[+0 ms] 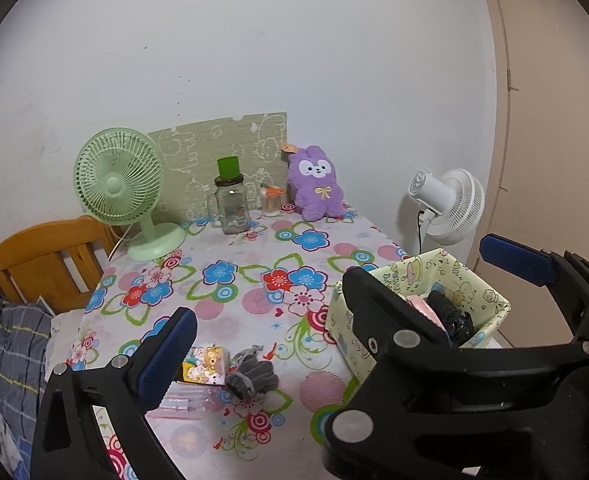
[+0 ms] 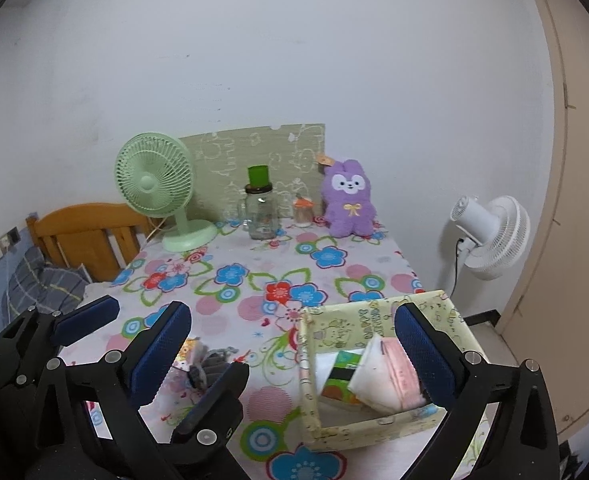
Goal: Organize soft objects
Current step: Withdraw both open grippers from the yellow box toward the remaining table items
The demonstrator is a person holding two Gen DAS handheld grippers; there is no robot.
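Observation:
A grey knit glove (image 1: 252,374) lies on the flowered tablecloth (image 1: 254,272) near the front, also in the right wrist view (image 2: 210,364). A yellow-green patterned box (image 2: 374,428) at the front right holds white and pink soft items (image 2: 386,380) and a black one (image 1: 452,316). A purple plush bunny (image 1: 316,184) sits upright at the back against the wall. My left gripper (image 1: 270,300) is open and empty above the glove. My right gripper (image 2: 292,330) is open and empty, its right finger over the box.
A green desk fan (image 1: 120,188), a glass jar with a green cup (image 1: 232,204) on top and a small toothpick jar (image 1: 272,202) stand at the back. A colourful card pack (image 1: 204,364) lies beside the glove. A white floor fan (image 1: 448,206) stands right of the table, a wooden bed headboard (image 1: 42,260) to the left.

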